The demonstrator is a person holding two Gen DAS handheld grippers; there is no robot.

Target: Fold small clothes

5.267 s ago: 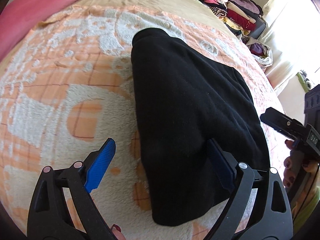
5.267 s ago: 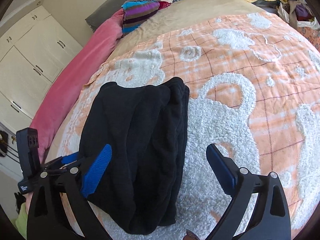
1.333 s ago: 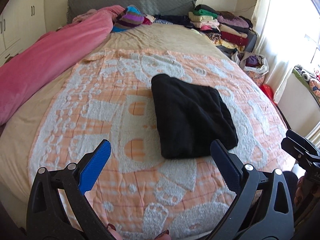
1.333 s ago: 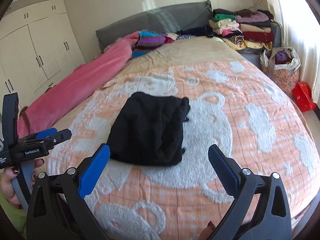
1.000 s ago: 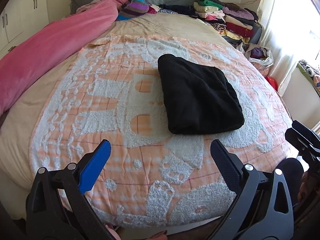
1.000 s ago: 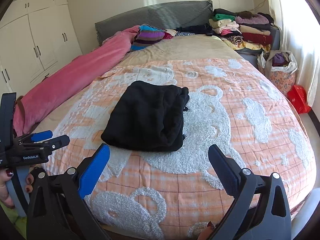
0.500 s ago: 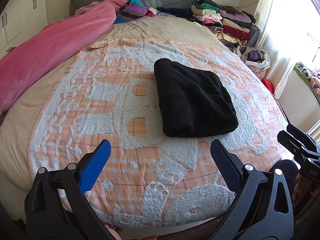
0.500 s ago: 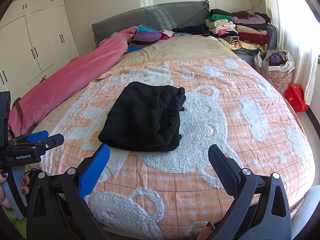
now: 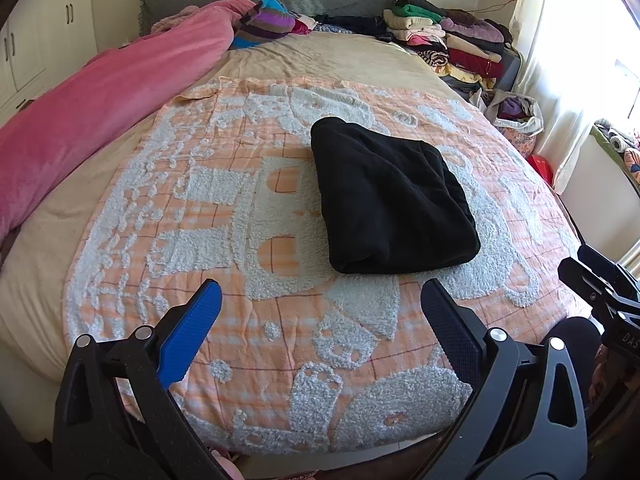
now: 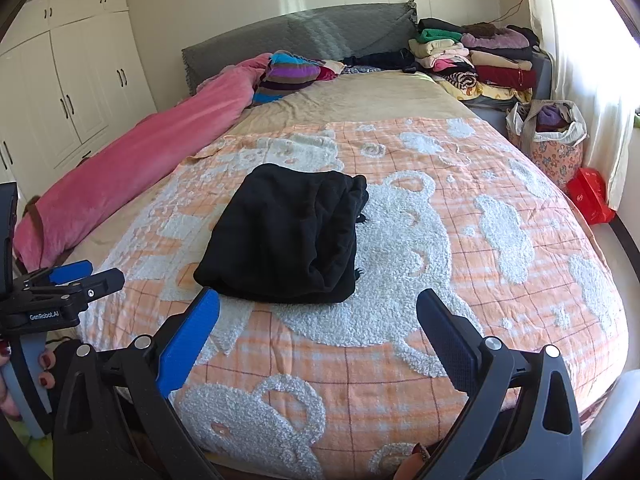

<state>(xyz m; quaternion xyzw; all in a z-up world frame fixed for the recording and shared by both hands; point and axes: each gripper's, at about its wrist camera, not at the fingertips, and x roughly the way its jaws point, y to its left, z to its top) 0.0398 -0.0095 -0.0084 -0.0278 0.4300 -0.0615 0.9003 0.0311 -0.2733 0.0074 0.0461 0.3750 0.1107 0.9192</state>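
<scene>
A black garment (image 9: 390,196) lies folded into a thick rectangle on the orange and white blanket (image 9: 200,208), near the bed's middle. It also shows in the right wrist view (image 10: 286,236). My left gripper (image 9: 320,320) is open and empty, held back near the foot of the bed, apart from the garment. My right gripper (image 10: 318,320) is open and empty, also back from the garment. The left gripper (image 10: 68,280) shows at the left edge of the right wrist view. The right gripper (image 9: 600,280) shows at the right edge of the left wrist view.
A pink duvet (image 9: 100,92) runs along the bed's left side. A striped cushion (image 10: 290,74) lies by the grey headboard (image 10: 304,36). Stacked folded clothes (image 10: 476,58) sit at the back right. A floral bag (image 10: 548,140) and a red box (image 10: 590,196) stand on the floor, right.
Both grippers have pulled back from over the garment to the foot of the bed, open throughout. In the last second only small camera shifts. The garment has stayed folded in place.
</scene>
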